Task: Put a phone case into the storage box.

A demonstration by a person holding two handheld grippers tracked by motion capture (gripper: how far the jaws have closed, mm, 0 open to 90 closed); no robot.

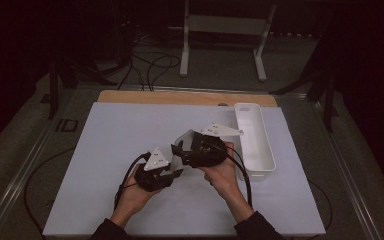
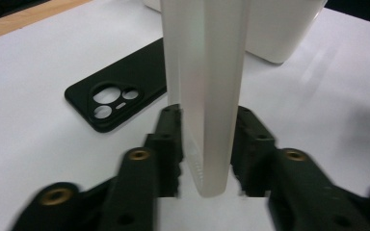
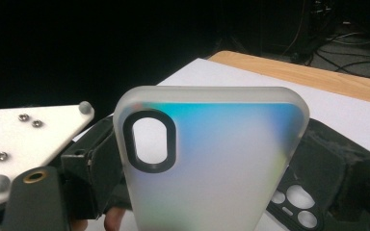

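Note:
A frosted translucent phone case (image 1: 184,142) with an oval camera hole (image 3: 150,142) is held upright above the white mat. My right gripper (image 1: 181,150) is shut on it from the right. The left gripper (image 2: 207,113) straddles the case's edge, its jaws open, and the pads (image 2: 169,130) stand just off the two faces. In the right gripper view the left gripper's fingers (image 3: 94,163) show on either side of the case. A black phone case (image 2: 120,91) lies flat on the mat just beyond, camera cut-outs up.
A long white tray (image 1: 254,140) stands on the mat's right side, close behind the case. The white mat (image 1: 110,150) covers a wooden tabletop (image 1: 180,97). Cables trail from both grippers toward the person.

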